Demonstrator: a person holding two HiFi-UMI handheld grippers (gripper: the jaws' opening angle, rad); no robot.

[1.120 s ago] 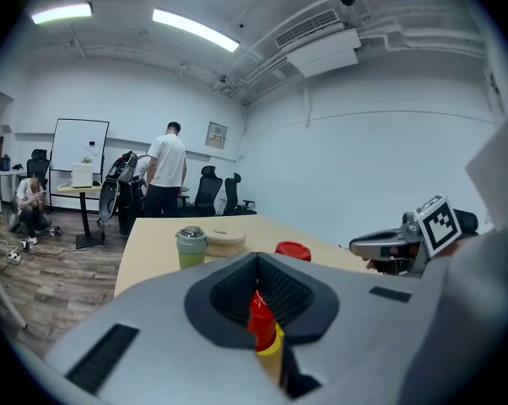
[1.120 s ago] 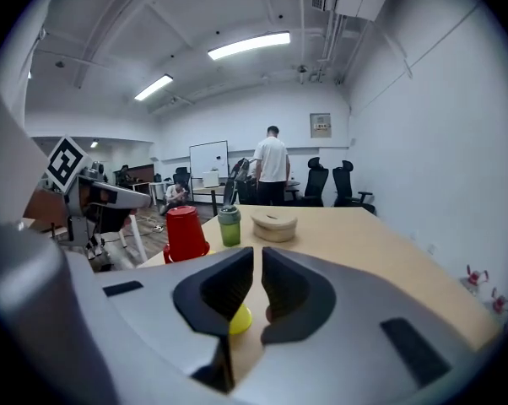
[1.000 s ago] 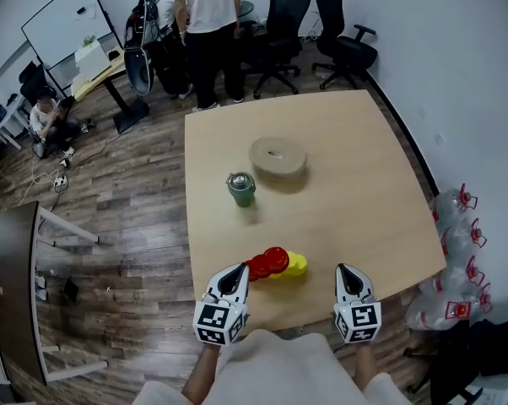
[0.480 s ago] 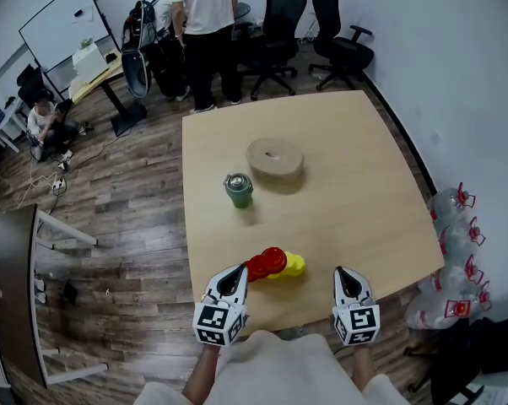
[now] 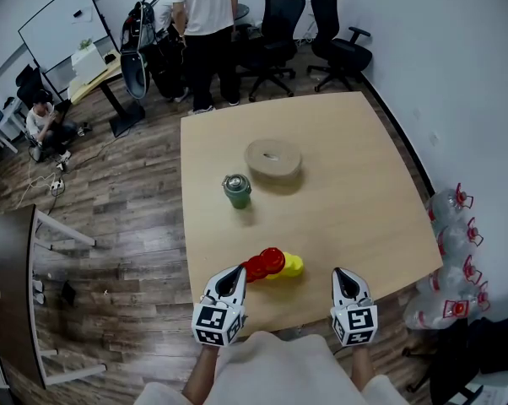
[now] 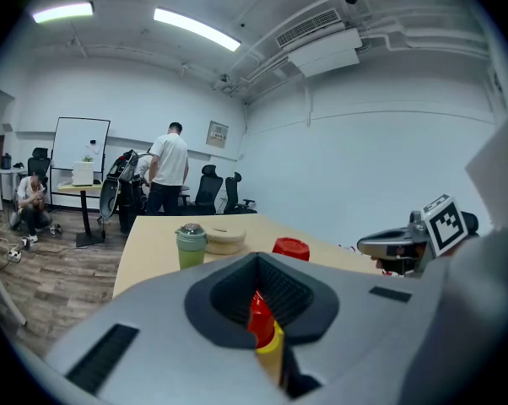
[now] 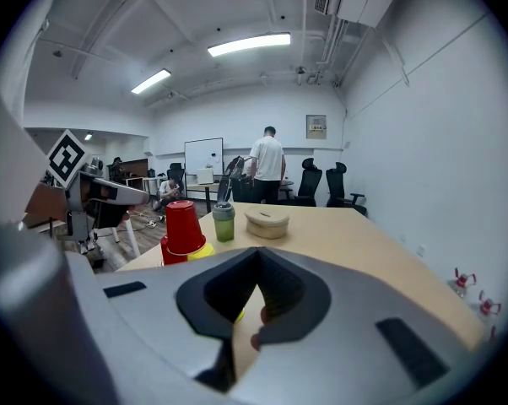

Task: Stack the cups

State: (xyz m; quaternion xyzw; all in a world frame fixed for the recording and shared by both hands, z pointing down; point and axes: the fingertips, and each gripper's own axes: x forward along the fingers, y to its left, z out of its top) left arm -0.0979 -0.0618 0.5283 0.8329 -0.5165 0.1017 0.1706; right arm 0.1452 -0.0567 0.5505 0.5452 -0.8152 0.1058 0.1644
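Left tongs [image 5: 238, 272] and right tongs [image 5: 339, 273] sit closed, empty, at six o'clock on the counter [image 5: 347, 184]. Red and yellow cups [image 5: 272, 265] cluster at the left pair's one o'clock.

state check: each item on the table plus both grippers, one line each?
red cups: upside down, bunched together
yellow cup: against the red cups, orientation unclear
tumbler: upright, lid on
round box: lid on
left gripper: shut, empty, next to the red cups
right gripper: shut, empty
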